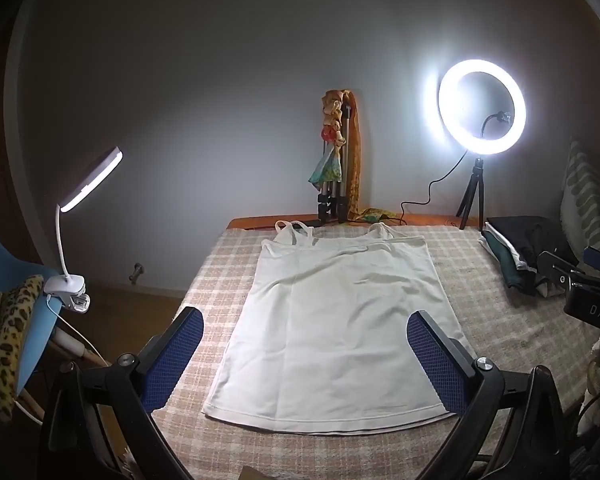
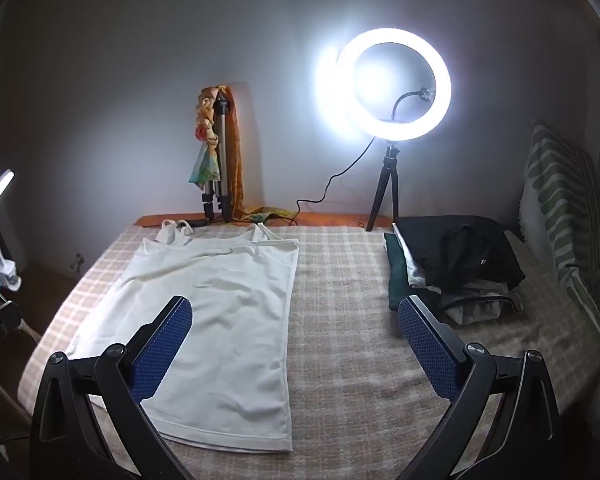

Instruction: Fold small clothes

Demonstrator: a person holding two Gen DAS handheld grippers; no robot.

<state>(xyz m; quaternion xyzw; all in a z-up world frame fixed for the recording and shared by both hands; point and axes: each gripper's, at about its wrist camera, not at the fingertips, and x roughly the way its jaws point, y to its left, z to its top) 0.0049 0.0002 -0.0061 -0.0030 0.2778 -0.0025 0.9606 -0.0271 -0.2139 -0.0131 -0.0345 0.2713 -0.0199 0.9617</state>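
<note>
One garment: I see a white strappy cotton camisole [image 1: 332,328] spread flat, face up, on the beige checked bed cover [image 2: 360,340]; straps toward the wall, hem nearest me; soft creases across its middle
Left gripper [image 1: 305,354]: jaws wide apart over the hem, holding nothing
Right gripper [image 2: 296,344]: jaws wide, empty; camisole's right edge lies between them
Side pile: dark folded clothes [image 2: 456,260] well apart, right

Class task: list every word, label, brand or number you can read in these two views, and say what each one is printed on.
"DAS": white letters on the black right gripper body at the left view's edge; cut off, possibly incomplete.
Small tag on the black garment: too small to read.
Nothing else legible.
</note>
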